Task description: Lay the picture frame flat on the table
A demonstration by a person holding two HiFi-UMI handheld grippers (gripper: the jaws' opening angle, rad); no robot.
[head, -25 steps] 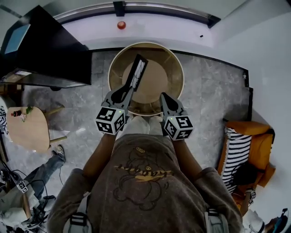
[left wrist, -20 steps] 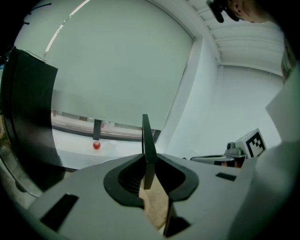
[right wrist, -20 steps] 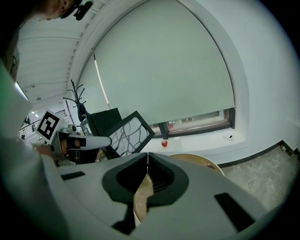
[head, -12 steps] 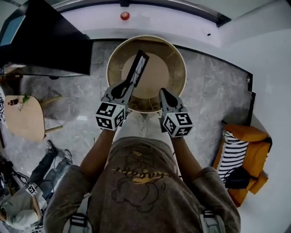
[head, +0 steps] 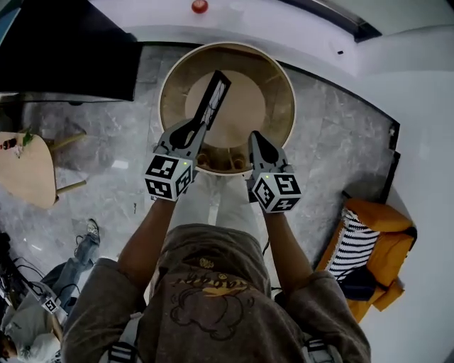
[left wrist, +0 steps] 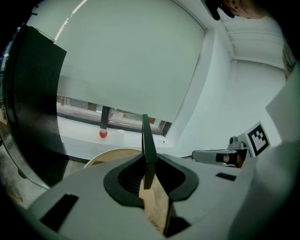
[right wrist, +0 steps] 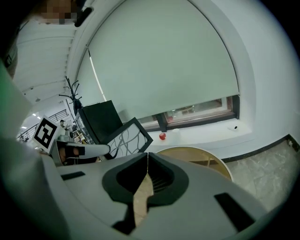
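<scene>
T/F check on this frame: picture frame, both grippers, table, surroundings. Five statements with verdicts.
1. The left gripper is clamped on the picture frame. True.
2. The picture frame lies flat on the round table. False: it stands on edge in the left gripper.
3. The right gripper grips a corner of the frame. False: its jaws are together with nothing between them.
4. A red ball sits on the sill beyond the table. True.
5. The orange chair is on the person's left. False: it is on the right.
</scene>
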